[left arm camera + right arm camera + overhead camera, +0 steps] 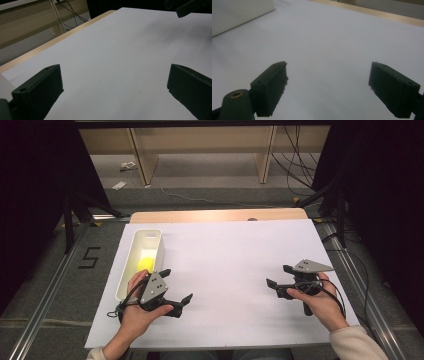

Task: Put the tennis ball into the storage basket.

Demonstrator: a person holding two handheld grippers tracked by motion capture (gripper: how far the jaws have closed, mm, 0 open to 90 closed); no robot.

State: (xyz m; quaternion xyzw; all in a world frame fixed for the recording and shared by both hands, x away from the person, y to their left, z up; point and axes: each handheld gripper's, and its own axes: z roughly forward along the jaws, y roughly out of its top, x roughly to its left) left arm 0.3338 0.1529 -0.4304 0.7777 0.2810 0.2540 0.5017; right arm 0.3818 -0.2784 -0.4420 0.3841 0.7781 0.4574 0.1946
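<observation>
Your left gripper (176,286) hovers low over the white surface (225,270), just beside the near end of the white bin (159,245), with its jaws spread wide and nothing between them. The yellow ball (145,264) lies inside the bin, on its floor toward the near half, close to your left hand (137,312) but apart from the jaws. Your right gripper (280,276) sits well apart on the other side of the surface, jaws also wide and bare, pointing toward the bin. In the right gripper view the bin's wall (239,12) rises at the upper left.
</observation>
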